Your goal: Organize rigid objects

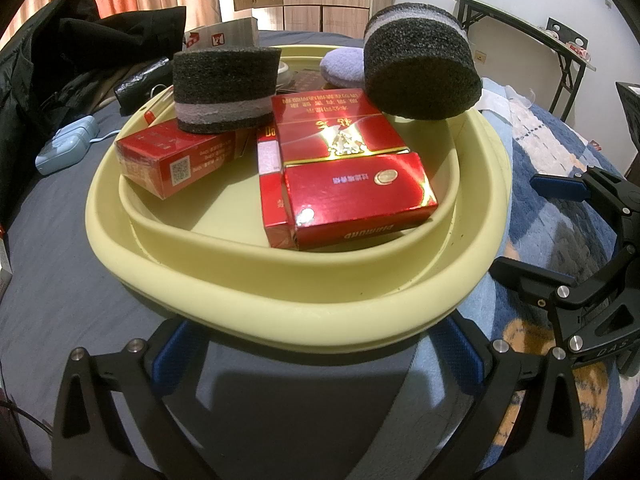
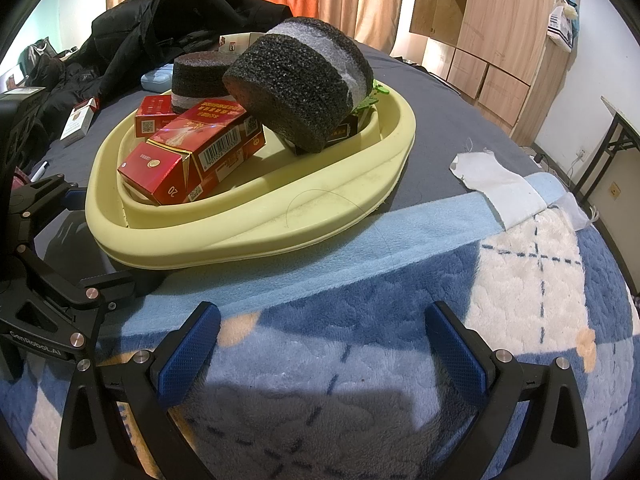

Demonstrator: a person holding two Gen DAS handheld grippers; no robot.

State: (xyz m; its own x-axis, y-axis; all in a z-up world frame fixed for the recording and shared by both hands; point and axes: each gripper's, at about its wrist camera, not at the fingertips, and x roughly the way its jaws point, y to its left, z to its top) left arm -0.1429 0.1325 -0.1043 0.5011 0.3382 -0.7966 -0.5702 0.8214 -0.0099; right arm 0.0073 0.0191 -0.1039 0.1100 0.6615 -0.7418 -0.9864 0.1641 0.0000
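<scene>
— Boxes first: where do we stand with them?

— We see the red boxes (image 1: 352, 184) lying in the yellow basin (image 1: 280, 300), straight ahead of our left claw (image 1: 316, 354). One foam block (image 1: 226, 88) sits on the far-left box (image 1: 176, 164), and a second foam block (image 1: 420, 68) leans tilted on the basin's far-right side.

— And our claws?

— We hold both with fingers spread apart and nothing between them. The left claw sits just before the basin's near rim, which fills the gap ahead of its fingers; whether they touch it we cannot tell. The right claw (image 2: 320, 348) hovers over the blue blanket (image 2: 400, 320), with the basin ahead and to its left.

— What worries us?

— We judge the tilted block the weak point. If we nudge or lift the basin by its rim, that block could roll off over the far edge, and the big box under it could slide. The rim looks soft and folded, so a pinch there might buckle it and tip the load.

— Anything else?

— The bed is soft, so pressing down near the basin may tilt it. One more pack (image 2: 78, 120) lies outside, far to the right claw's left, near the black coat (image 2: 160, 20).
</scene>
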